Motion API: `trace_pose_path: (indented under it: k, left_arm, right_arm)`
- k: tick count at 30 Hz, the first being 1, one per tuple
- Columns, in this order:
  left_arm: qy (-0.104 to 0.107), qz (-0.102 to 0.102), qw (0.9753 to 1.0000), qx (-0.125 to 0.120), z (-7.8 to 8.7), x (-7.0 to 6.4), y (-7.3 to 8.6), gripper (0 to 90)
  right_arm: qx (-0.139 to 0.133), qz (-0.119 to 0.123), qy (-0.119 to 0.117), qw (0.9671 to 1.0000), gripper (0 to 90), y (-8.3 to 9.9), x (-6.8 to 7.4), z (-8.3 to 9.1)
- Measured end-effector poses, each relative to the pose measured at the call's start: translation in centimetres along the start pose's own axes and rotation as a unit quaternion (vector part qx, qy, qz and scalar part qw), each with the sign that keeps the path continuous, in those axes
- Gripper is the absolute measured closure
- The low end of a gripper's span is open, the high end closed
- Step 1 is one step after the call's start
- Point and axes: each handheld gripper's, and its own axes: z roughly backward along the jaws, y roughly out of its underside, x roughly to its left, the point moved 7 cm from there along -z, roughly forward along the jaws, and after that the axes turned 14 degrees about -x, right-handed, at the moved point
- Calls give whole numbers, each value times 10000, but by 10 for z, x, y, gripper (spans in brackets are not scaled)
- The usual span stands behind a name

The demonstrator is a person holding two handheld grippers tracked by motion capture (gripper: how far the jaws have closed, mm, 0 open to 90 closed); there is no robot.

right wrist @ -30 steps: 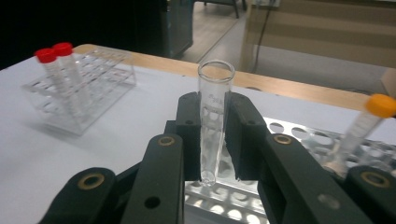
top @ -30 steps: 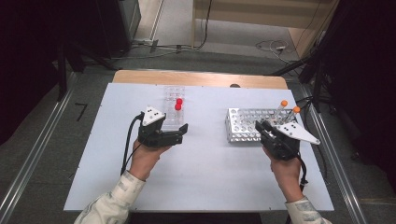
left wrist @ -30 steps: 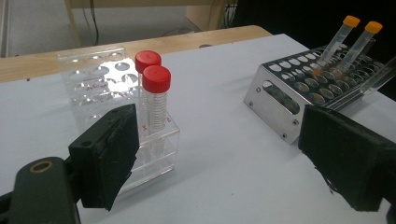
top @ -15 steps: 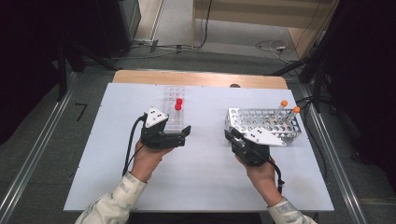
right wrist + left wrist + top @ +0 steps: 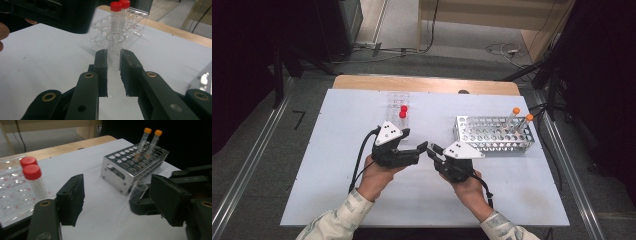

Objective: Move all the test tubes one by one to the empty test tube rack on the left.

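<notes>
Progress looks partial: two red-capped tubes stand in the clear rack. Left gripper gapes wide, empty. Right gripper clamps an uncapped clear tube mid-table; two orange-capped tubes remain in the metal rack.

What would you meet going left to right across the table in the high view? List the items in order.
Clear rack with red-capped tubes → left tongs → right tongs → metal rack → orange-capped tubes.
</notes>
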Motion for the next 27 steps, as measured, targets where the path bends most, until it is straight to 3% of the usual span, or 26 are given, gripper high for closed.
trace_pose_path:
  k: [9,20,27]
  left_arm:
    - [170,-213,9995,136,-2,-8,7,593]
    - [303,-237,9991,177,-3,-13,9,735]
    - [264,-298,9991,163,-3,-13,9,761]
  right_arm:
    - [-62,39,-221,9997,737,-3,17,-6]
    - [-78,45,-204,9998,737,-4,16,-5]
    - [-74,36,-203,9998,733,-4,16,-5]
